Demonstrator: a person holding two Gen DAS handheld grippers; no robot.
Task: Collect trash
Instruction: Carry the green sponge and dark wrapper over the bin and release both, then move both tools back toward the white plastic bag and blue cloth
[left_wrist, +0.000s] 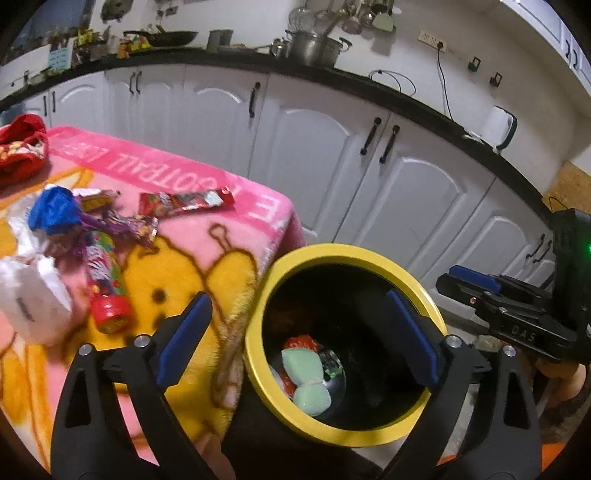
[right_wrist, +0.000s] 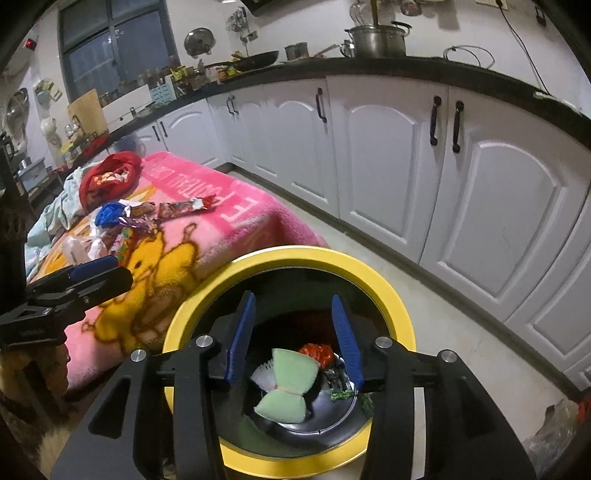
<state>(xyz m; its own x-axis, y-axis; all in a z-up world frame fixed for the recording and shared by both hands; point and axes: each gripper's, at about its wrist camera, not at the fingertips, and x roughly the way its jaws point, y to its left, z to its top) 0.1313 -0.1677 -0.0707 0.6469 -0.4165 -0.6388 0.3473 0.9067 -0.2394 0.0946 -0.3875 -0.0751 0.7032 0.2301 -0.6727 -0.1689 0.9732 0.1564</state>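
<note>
A black bin with a yellow rim stands beside the table. A pale green bow-shaped wrapper and a red wrapper lie at its bottom. My left gripper is wide open with nothing in it. One finger is over the blanket and the other over the bin's mouth. My right gripper hangs open and empty over the bin. On the pink blanket lie a candy tube, a long red wrapper, a blue crumpled piece, a purple wrapper and white paper.
A red cloth bag sits at the table's far end. White cabinets under a black counter with pots run along the back and right. A clear plastic bag lies on the floor at the right.
</note>
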